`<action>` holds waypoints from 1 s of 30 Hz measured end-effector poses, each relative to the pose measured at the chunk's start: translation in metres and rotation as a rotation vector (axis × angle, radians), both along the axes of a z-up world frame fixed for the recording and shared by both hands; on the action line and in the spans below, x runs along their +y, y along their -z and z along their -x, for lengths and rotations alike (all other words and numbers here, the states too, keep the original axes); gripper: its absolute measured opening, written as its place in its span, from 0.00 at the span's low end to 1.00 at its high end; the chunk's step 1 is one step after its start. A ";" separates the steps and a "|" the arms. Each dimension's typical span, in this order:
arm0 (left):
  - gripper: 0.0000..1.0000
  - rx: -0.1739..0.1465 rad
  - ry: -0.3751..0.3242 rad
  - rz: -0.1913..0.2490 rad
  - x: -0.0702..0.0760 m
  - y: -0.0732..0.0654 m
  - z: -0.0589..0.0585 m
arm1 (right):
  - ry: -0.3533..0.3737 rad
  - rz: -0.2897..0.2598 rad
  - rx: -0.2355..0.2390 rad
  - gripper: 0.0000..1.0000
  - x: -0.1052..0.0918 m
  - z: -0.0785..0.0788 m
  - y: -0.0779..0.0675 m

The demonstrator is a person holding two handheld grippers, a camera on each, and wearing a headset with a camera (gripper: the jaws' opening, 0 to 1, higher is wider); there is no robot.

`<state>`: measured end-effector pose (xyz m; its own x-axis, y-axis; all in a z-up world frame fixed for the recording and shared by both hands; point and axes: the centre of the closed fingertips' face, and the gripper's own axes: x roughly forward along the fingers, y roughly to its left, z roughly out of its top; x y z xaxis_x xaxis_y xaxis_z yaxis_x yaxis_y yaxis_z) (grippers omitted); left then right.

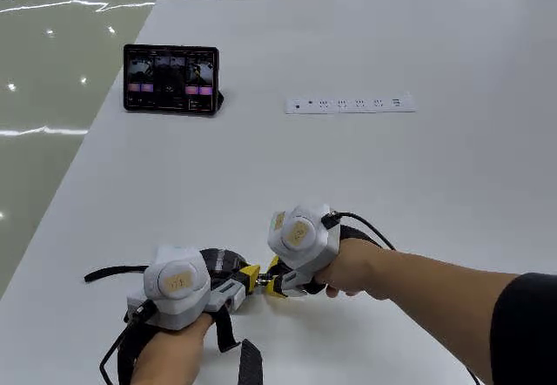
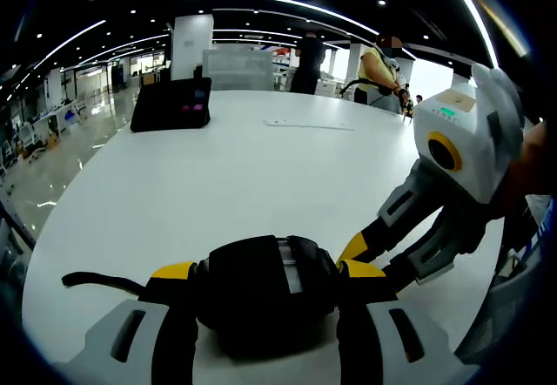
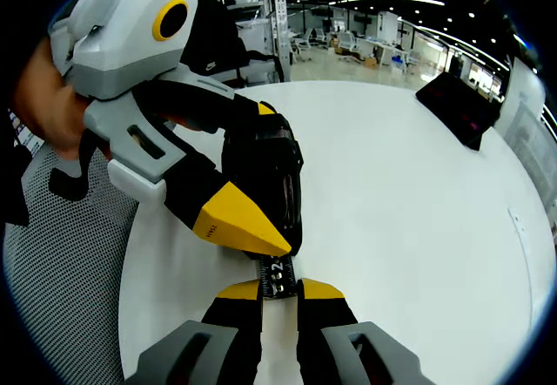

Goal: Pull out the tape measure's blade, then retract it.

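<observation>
The white table (image 1: 365, 185) spread wide under everything, with a dark tablet (image 1: 171, 78) propped upright near its far left edge and a white power strip (image 1: 350, 104) lying flat well to the tablet's right. At the near edge, the left gripper (image 2: 268, 269) had its yellow-tipped jaws pressed against both sides of the black tape measure (image 2: 265, 293), clamping the case on the tabletop. The right gripper (image 3: 278, 289) faced it from just beside, its jaws pinched together on the blade (image 3: 276, 273). Only a short dark stretch of blade, with pale numbers, showed between the case and those jaws. A thin black strap (image 2: 91, 279) trailed from the case across the table
</observation>
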<state>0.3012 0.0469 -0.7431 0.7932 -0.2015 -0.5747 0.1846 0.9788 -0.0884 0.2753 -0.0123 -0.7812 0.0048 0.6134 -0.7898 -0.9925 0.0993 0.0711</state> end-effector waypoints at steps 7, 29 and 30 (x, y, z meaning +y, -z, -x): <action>0.61 0.002 0.000 0.003 0.000 0.000 0.000 | 0.001 -0.007 0.002 0.11 0.003 0.000 -0.001; 0.61 0.001 -0.003 0.011 0.001 0.000 -0.001 | -0.004 -0.013 0.003 0.11 0.010 0.001 0.000; 0.61 0.002 -0.003 0.011 0.001 0.000 -0.001 | -0.003 -0.013 0.004 0.11 0.010 0.001 0.000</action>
